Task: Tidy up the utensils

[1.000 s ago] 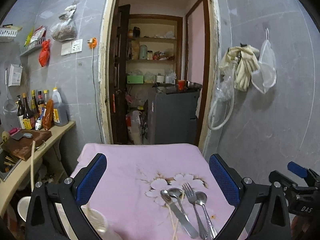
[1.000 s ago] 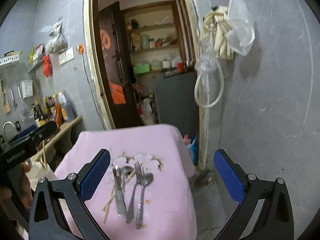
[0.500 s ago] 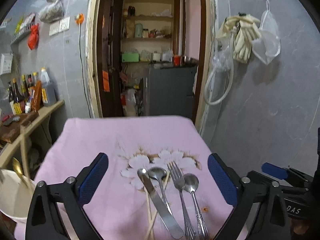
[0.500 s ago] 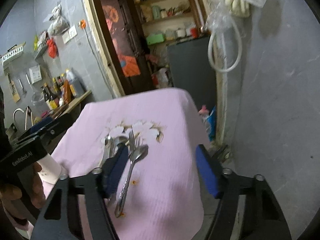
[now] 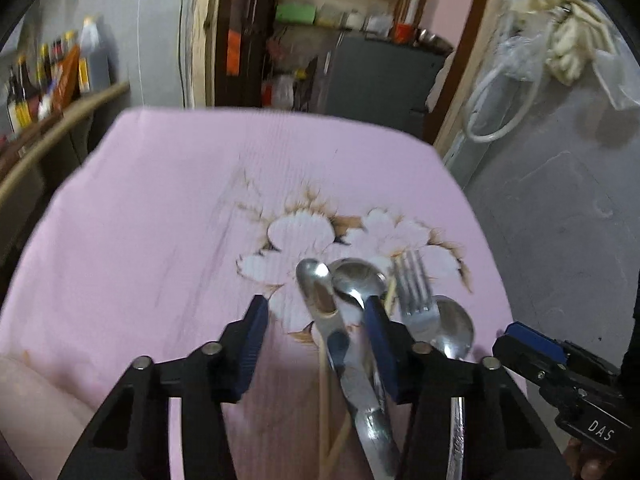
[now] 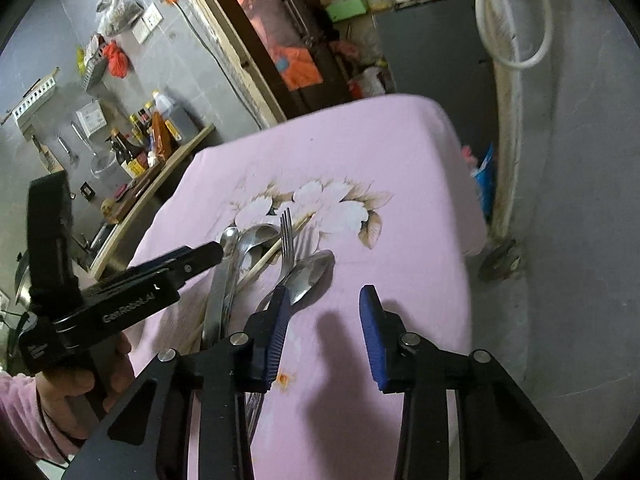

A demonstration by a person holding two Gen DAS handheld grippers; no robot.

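The utensils lie bunched on the pink cloth (image 5: 160, 220) covering the desk, just below its printed flowers: a knife (image 5: 340, 344), a spoon (image 5: 356, 278) touching it, a fork (image 5: 414, 292), and a second spoon (image 5: 454, 326) beside the fork. Pale chopsticks (image 5: 325, 400) run underneath, mostly covered. The left gripper (image 5: 316, 334) has its fingers spread, straddling the knife without closing on it; its right finger hides the first spoon's handle. The right gripper (image 6: 324, 332) is likewise spread, its left finger (image 6: 276, 328) over the second spoon's handle. All the handles are cut off behind the gripper frames.
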